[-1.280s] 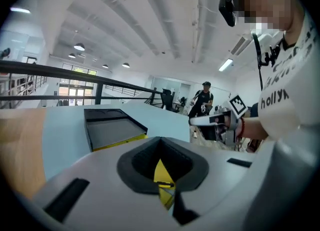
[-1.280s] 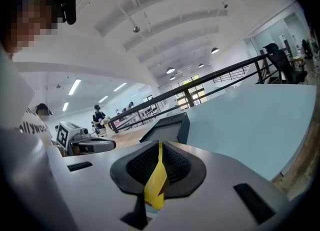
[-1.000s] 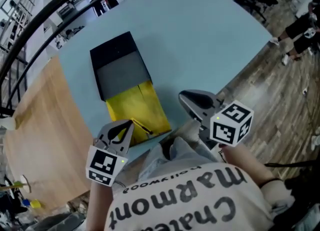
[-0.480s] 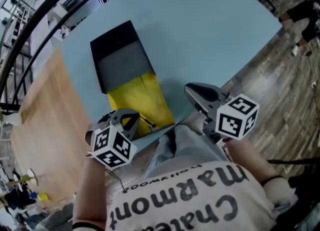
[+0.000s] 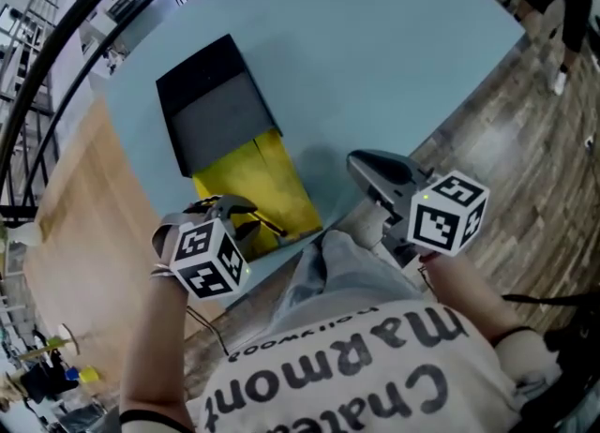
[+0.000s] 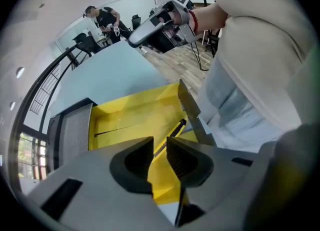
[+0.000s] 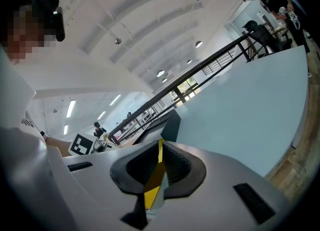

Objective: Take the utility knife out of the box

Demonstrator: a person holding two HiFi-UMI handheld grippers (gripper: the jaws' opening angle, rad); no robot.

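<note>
One slim yellow-and-black utility knife [image 6: 176,128] lies in the open yellow cardboard box [image 5: 251,176] at lower centre, not yet lifted. My left gripper [image 6: 160,144] hovers above it, jaws slightly parted and empty. My right gripper [image 7: 161,148], lower right, is clenched on nothing. Grasping and lifting remain.

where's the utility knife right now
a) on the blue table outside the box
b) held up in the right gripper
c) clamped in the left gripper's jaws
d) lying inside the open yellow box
d: the left gripper view shows the utility knife lying on the floor of the yellow box near its front wall, while the left gripper has its jaws apart with nothing between them.
</note>
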